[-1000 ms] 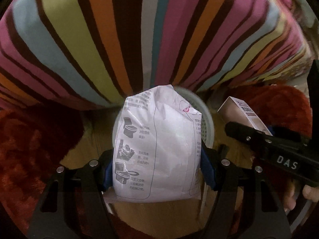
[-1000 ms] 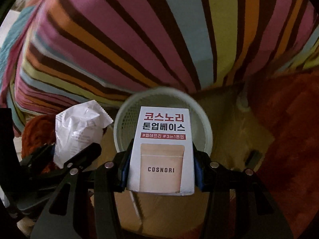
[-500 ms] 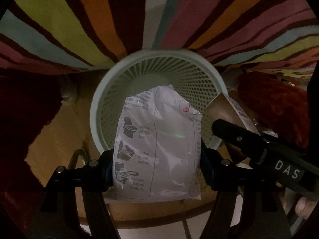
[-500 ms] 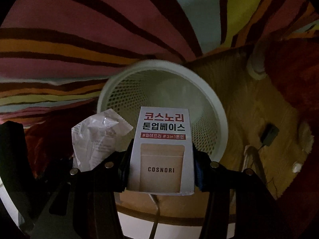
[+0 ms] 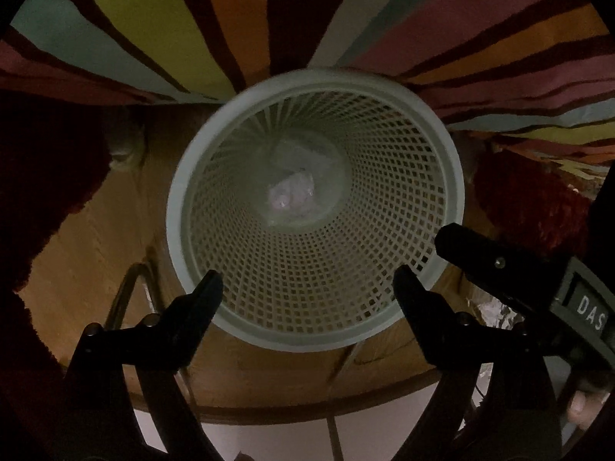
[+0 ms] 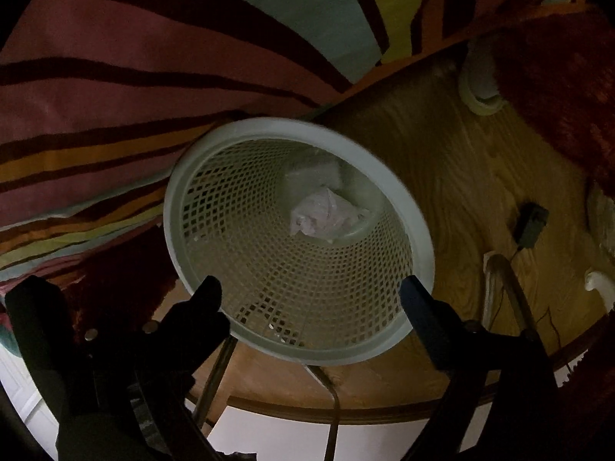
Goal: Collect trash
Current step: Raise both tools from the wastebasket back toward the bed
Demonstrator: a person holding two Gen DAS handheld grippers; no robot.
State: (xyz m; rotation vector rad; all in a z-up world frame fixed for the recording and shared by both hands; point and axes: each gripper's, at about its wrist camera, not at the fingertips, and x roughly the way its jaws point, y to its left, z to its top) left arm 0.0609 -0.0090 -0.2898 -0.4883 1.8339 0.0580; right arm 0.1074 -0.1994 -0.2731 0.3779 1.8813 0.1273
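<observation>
Both pieces have dropped: the wrapper and carton gone from the jaws, crumpled trash (image 5: 294,196) now lies at the mesh bin (image 5: 434,161) bottom. Left gripper (image 5: 307,288) and right gripper (image 6: 309,292) are opening, nothing between. This load looks delivered.

One pale mesh wastebasket (image 5: 384,176), seen from above in both wrist views. Two pieces of trash lie at its bottom: one crumpled pinkish-white wrapper (image 6: 326,217) and one whitish piece (image 6: 313,174) beside it, too dim to identify. Two black grippers: the left gripper (image 5: 307,288) and the right gripper (image 6: 310,295), each with two fingers, their jaws opening with nothing between them. One striped fabric (image 5: 161,27). One small dark device (image 6: 532,224) on the wooden floor (image 6: 453,176)
</observation>
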